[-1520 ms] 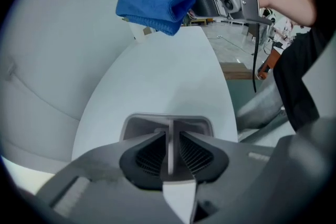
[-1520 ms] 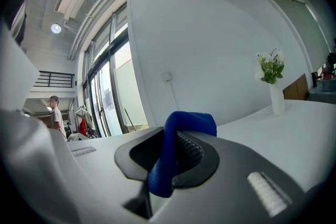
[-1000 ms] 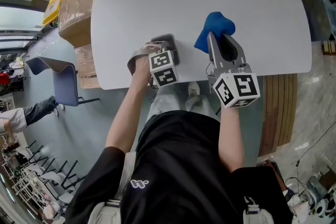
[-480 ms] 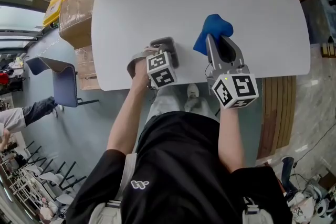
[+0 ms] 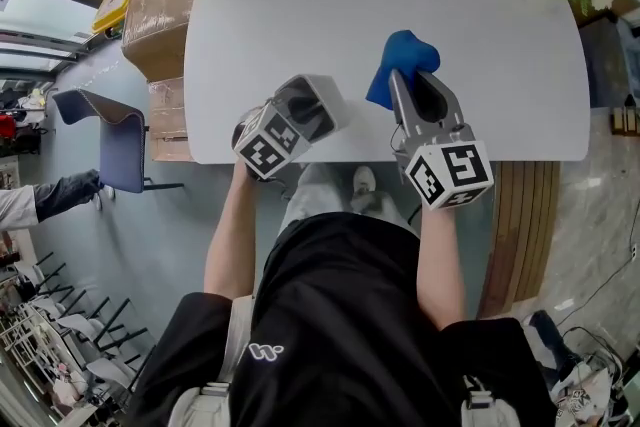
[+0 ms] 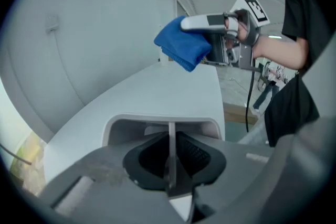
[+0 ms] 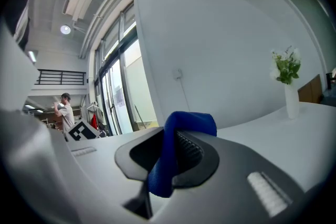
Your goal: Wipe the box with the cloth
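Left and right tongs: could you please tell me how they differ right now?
The left tongs clamp the box's thin wall; the right tongs clamp the cloth. In the head view the left tongs slant toward the right ones, which point roughly straight away from the person. Both are shut, near the table's front edge.

Prob. office/lab hall: white table (image 5: 300, 15), cardboard boxes (image 5: 160, 15), chair (image 5: 120, 140), tall windows (image 7: 118, 86).

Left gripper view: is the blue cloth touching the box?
No, the blue cloth hangs in the air from the right gripper, well clear of the box that the left gripper clamps in its jaws.
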